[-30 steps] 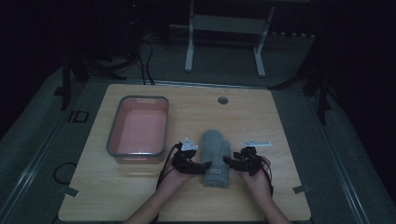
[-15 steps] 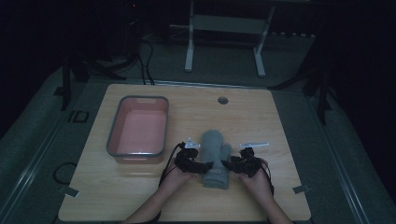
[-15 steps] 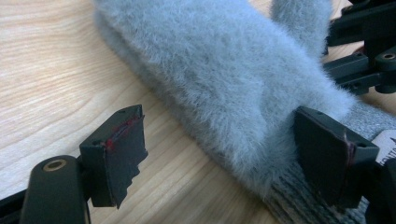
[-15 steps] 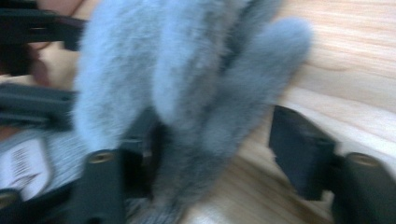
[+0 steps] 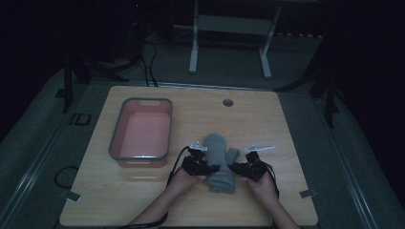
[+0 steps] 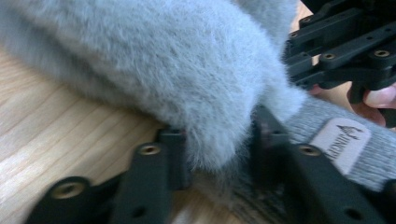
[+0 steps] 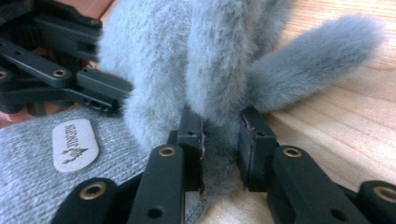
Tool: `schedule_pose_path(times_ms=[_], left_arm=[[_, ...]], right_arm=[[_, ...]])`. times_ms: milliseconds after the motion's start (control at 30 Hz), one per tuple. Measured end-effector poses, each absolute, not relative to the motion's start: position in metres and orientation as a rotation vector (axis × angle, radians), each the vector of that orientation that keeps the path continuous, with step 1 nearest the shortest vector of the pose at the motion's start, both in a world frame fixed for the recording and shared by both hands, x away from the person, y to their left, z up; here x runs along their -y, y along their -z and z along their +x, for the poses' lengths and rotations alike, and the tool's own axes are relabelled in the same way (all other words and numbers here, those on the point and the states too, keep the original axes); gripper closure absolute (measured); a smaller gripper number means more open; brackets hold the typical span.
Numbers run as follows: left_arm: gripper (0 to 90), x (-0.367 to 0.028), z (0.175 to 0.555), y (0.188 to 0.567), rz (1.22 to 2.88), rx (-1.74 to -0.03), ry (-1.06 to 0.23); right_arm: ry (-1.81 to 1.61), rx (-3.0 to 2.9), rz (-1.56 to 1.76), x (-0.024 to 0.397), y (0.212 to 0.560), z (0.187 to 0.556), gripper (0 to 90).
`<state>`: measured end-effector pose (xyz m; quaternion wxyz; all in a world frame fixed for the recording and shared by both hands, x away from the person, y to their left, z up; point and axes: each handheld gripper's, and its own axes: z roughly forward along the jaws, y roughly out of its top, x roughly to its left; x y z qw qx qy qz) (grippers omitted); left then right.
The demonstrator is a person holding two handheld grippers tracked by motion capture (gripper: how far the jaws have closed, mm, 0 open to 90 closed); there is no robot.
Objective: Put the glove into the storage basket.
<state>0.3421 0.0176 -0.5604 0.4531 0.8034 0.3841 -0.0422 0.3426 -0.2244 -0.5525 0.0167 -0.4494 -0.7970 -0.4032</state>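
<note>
A pale wooden table (image 5: 143, 200) stands in a dim room on grey flooring, with a white metal frame (image 5: 229, 28) on the floor well beyond its far edge and dark cables trailing there. A round cable hole (image 5: 228, 102) sits near the table's far edge. The landmark is the grey furry mitten (image 5: 220, 160), lying flat on the near half of the table with its knitted cuff (image 5: 222, 183) toward the person and its thumb on the right side. To the left of the mitten, well apart, stands a pink tray (image 5: 122, 138) with a grey rim. Both forearms come in from the near edge and the hands rest low on the table at either side of the mitten's cuff end. The left gripper (image 6: 212, 144) points inward at the mitten's left edge; its jaws have just been closing and now pinch a fold of fur. The right gripper (image 7: 222, 140) faces it from the mitten's right edge, its jaws likewise just closed in, squeezing fur beside the thumb. A small tan label (image 7: 74, 144) shows on the cuff.
</note>
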Motion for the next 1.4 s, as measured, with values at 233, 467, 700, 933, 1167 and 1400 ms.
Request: schedule_pose_path(times_ms=[233, 467, 700, 933, 1167, 1400], left_arm=[[78.0, -0.019, 0.34, 0.555, 1.968, -0.94, 0.107], [79.8, -0.021, 0.337, 0.535, 1.963, -0.897, 0.09], [79.8, -0.026, 0.341, 0.509, 1.956, -0.854, 0.083], [79.8, -0.037, 0.347, 0.479, 1.959, -0.8, 0.05], [79.7, -0.053, 0.355, 0.459, 1.974, -0.778, 0.007], [79.6, -0.078, 0.358, 0.441, 1.961, -0.784, -0.048]], right_arm=[[1.272, 2.504, -1.392, 0.224, 0.547, 0.338, 77.4], [1.316, 2.485, -1.372, 0.227, 0.532, 0.335, 79.2], [1.408, 2.478, -1.34, 0.229, 0.507, 0.332, 79.5], [1.494, 2.465, -1.313, 0.224, 0.481, 0.334, 79.7], [1.55, 2.476, -1.275, 0.208, 0.46, 0.341, 79.7], [1.586, 2.481, -1.224, 0.186, 0.444, 0.353, 79.8]])
